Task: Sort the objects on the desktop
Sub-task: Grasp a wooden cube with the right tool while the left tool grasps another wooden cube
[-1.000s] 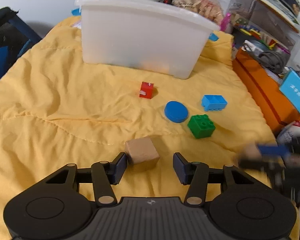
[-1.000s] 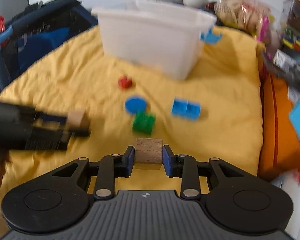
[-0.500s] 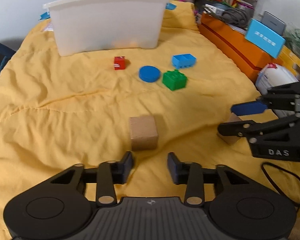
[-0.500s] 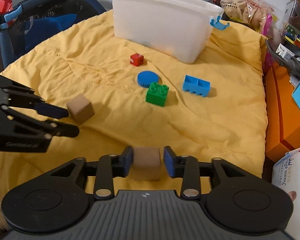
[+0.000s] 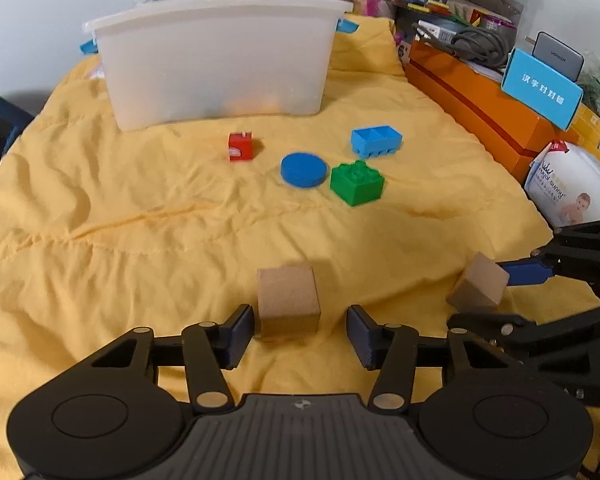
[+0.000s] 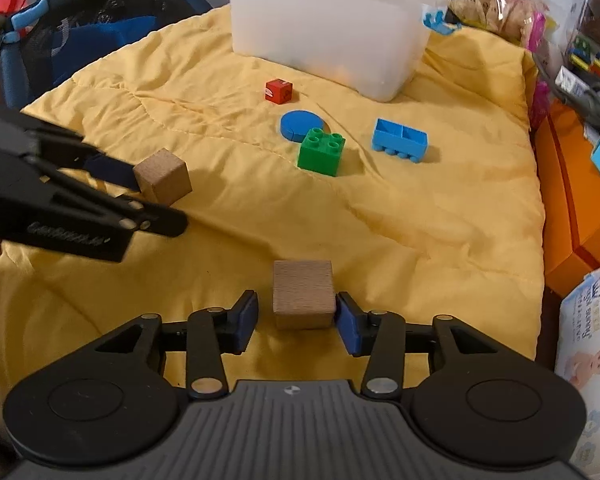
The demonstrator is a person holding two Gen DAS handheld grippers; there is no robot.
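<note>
Wooden cubes sit on the yellow blanket [image 5: 140,208], one between each gripper's spread fingers: my left gripper [image 5: 300,330] flanks the left cube [image 5: 288,300]; my right gripper [image 6: 296,322] brackets the right cube [image 6: 303,299], gripping neither.

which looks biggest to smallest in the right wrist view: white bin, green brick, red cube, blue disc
1. white bin
2. green brick and blue disc: look alike, the brick overlaps the disc, so unranked
3. red cube, though it sits farther back
</note>
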